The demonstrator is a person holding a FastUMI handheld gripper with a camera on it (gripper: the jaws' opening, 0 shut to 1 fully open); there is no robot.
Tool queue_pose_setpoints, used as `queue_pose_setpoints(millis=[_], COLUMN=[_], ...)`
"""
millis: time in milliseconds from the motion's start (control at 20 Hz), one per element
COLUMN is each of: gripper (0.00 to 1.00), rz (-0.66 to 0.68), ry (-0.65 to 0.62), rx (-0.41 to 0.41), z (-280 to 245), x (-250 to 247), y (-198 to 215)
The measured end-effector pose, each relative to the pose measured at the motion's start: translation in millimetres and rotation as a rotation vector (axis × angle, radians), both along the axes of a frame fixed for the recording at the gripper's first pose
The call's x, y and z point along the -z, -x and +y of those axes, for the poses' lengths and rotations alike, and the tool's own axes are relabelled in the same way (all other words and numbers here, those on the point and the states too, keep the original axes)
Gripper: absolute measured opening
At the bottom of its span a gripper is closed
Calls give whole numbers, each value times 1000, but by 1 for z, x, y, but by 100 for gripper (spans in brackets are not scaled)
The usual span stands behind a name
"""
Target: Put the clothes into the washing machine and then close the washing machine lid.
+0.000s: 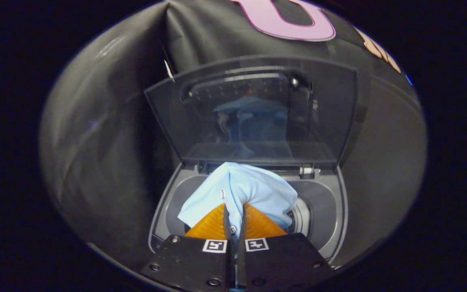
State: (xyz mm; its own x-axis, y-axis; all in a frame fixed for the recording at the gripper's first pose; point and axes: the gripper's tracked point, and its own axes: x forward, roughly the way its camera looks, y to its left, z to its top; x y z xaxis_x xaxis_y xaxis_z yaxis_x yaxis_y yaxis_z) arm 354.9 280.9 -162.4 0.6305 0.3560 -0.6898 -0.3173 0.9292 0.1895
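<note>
A light blue buttoned shirt (243, 190) is bunched up and pinched between my two fingers, hanging over the open mouth of the washing machine (326, 211). My gripper (234, 209) is shut on the shirt, with a fold of cloth squeezed in the narrow slit between the fingers. The machine's dark see-through lid (253, 113) stands raised upright just beyond the shirt, and the shirt's reflection shows in it. A part of the drum's rim (300, 217) peeks out to the right of the cloth.
The grey top frame of the machine (164, 211) rings the opening. A small hinge piece (307, 170) sits at the lid's lower right. Black booth cloth (108, 134) hangs close behind and on both sides of the machine.
</note>
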Motion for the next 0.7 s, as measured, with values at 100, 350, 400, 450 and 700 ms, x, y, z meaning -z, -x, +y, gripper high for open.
queue_pose_setpoints(millis=[100,350,400,450,700], gripper=[3,3,3,4,9], rz=[34,118,140,164,186], ry=[-3,18,23,37,33], rx=[17,36,41,48,74], z=[-2,-1,-3,-5,-6], x=[14,34,38,41,38], y=[1,8,10,13,14])
